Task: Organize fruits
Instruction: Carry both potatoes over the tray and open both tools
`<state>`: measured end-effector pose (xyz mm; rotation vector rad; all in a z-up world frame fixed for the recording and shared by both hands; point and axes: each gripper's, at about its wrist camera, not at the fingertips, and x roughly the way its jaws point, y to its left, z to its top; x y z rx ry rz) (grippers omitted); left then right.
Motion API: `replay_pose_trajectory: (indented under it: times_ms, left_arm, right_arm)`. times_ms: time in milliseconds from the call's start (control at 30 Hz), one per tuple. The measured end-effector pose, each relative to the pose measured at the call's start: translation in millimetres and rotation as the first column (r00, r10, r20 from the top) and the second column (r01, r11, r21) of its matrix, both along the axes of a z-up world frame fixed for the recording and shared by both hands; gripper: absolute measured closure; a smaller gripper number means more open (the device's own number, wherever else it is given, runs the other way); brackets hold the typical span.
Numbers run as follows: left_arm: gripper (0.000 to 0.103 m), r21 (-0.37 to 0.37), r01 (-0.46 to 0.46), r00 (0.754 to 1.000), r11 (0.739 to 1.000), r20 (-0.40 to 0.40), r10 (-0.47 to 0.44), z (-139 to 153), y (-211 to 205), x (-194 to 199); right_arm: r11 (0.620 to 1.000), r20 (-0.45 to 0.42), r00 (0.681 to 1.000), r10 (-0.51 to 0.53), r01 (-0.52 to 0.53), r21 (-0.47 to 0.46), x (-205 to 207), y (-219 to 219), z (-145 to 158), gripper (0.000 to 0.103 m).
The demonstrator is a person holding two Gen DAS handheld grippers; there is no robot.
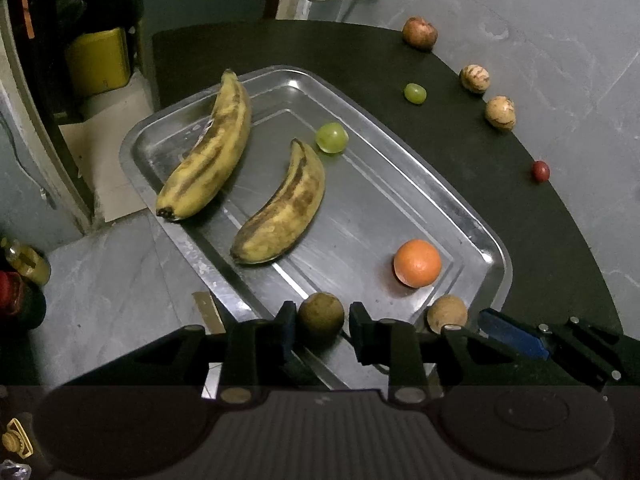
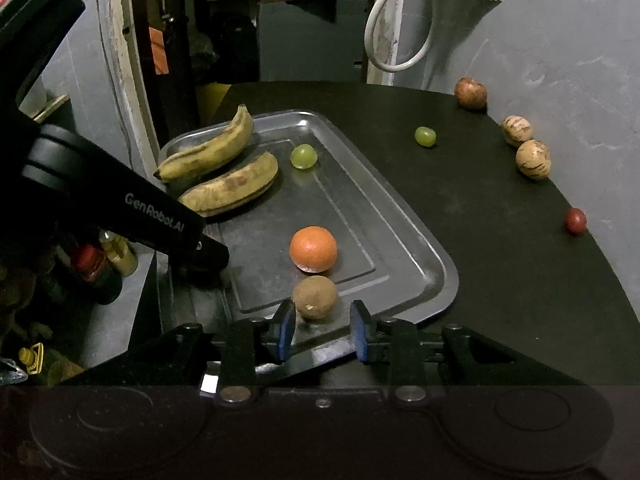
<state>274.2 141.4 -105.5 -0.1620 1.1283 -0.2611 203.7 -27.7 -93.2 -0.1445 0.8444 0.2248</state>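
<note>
**Both grippers loose, a brown fruit between each pair of pads at the tray's near edge**

Start on the left of your left wrist view. Two spotted bananas lie on the steel tray (image 1: 496,256). The longer banana (image 1: 208,152) sits at about 10 o'clock from the tray's middle, resting along the left rim. The shorter banana (image 1: 284,208) lies just right of it, the two apart.

Your left gripper (image 1: 321,332) is down at 6 o'clock on the near rim. Its jaws stand a little apart around the dark brown fruit (image 1: 321,314). The left pad looks to be at the skin, and there is a thin gap on the right, so nothing is clamped.

A green grape (image 1: 331,137) rests on the tray at 12 o'clock, and the orange (image 1: 417,263) at 4 o'clock.

The pale brown fruit (image 1: 447,312) sits at 5 o'clock on the tray's near corner. In your right wrist view it lies just at the tips of the right gripper (image 2: 322,330). Those jaws are parted too, with clear space at the right pad.

Off the tray, on the dark tabletop (image 1: 480,184), there is a second grape (image 1: 415,93) at 1 o'clock. Along the far right edge you have a reddish round fruit (image 1: 419,31), two striped tan fruits (image 1: 475,78) (image 1: 500,113) and a small red fruit (image 1: 540,171) at 3 o'clock.
</note>
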Motion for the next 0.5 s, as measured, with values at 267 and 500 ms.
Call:
replay_pose_trajectory:
  times_ms: [267,500]
  left_arm:
    - [0.042,-0.025,-0.011,0.999,1.000,0.032,0.012,21.1,6.7,-8.5]
    - [0.010,-0.034,-0.028,0.995,0.999,0.096,0.032,57.9,13.4,-40.3]
  right_arm:
    - [0.997,0.072,0.995,-0.072,0.069,0.041,-29.1,-25.0,40.8,0.036]
    - [0.979,0.094,0.982,-0.165,0.151,0.137,-74.7,-76.6,99.4,0.012]
